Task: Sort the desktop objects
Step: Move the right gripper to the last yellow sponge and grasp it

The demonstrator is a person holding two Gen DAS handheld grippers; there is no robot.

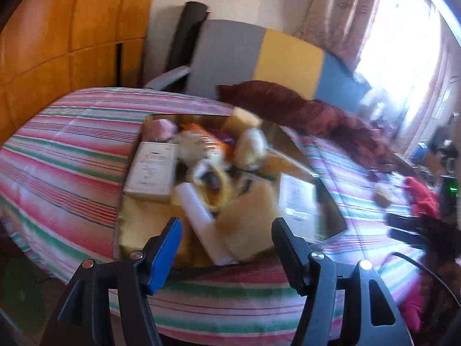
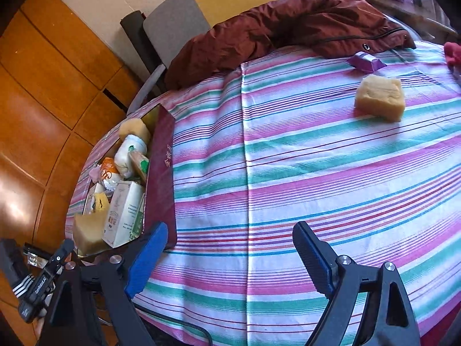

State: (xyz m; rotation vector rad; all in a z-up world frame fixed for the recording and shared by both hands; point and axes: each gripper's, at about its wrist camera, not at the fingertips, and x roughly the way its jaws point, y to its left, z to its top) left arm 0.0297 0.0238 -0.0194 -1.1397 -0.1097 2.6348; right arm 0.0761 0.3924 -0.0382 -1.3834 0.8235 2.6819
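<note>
A shallow box [image 1: 331, 213] with a dark red outer wall [image 2: 161, 178] sits on the striped tablecloth, filled with several sponges, cartons and packets. My left gripper [image 1: 226, 230] is open and empty, just above the box's near edge. My right gripper [image 2: 230, 239] is open and empty over bare cloth, right of the box. A yellow sponge [image 2: 380, 98] lies alone on the cloth far ahead of it, also small in the left wrist view [image 1: 383, 196]. A purple packet [image 2: 366, 61] lies beyond the sponge.
A dark red jacket [image 2: 288, 28] lies along the table's far edge. A grey, yellow and blue chair back [image 1: 259, 57] stands behind it. Red cloth [image 1: 420, 196] lies at the right. Wooden floor [image 2: 43, 101] is to the left.
</note>
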